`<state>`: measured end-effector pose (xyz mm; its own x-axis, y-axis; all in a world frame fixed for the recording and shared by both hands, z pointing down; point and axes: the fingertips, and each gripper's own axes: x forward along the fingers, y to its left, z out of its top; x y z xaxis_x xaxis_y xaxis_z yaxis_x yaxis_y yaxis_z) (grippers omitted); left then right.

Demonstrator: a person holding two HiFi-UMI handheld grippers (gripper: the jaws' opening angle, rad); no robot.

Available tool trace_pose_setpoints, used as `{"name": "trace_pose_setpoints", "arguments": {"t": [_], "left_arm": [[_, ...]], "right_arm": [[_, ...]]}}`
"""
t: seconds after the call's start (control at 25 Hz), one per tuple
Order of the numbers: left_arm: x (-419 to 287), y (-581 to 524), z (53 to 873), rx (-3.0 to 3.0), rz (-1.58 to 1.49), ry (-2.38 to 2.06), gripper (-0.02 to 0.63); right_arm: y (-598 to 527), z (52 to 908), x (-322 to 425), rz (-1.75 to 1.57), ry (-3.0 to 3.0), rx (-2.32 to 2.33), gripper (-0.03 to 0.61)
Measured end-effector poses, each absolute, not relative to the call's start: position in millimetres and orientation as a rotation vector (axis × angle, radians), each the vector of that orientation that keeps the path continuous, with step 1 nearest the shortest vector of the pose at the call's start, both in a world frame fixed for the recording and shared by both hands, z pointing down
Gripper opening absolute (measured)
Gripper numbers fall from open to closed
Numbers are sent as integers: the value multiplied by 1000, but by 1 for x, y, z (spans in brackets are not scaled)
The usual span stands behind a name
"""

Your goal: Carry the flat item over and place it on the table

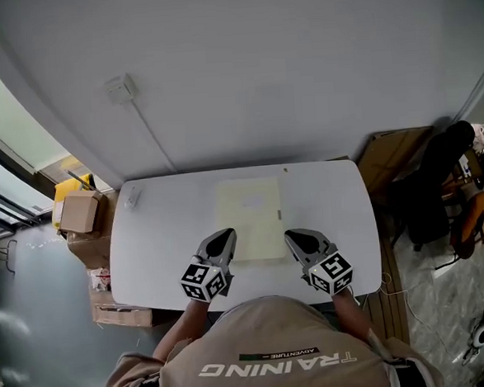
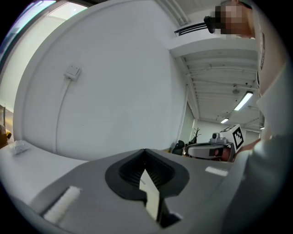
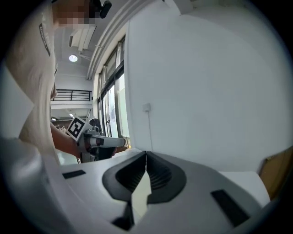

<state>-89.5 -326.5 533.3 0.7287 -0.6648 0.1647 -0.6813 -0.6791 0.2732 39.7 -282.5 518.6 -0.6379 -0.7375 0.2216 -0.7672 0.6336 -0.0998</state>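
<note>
A flat, pale cream board lies on the white table, near its middle. My left gripper is at the board's near left corner, and my right gripper is just off its near right corner. In the left gripper view the left gripper has its jaws together at the tips. The right gripper looks the same in its own view. A cream sliver shows in the slit behind each pair of tips. Neither gripper lifts the board.
Cardboard boxes and a yellow object stand by the table's left end. A small white object lies on the far left corner. A dark chair with clothes and leaning cardboard are to the right. The grey wall backs the table.
</note>
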Motion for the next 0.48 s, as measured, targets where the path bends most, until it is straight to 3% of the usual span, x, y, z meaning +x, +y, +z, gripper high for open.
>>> {"name": "trace_pose_setpoints", "arguments": {"t": [0.48], "left_arm": [[-86,-341,487,2659,128,-1200,6]], "right_arm": [[-311,449,72,73,-2686,1402,8]]}}
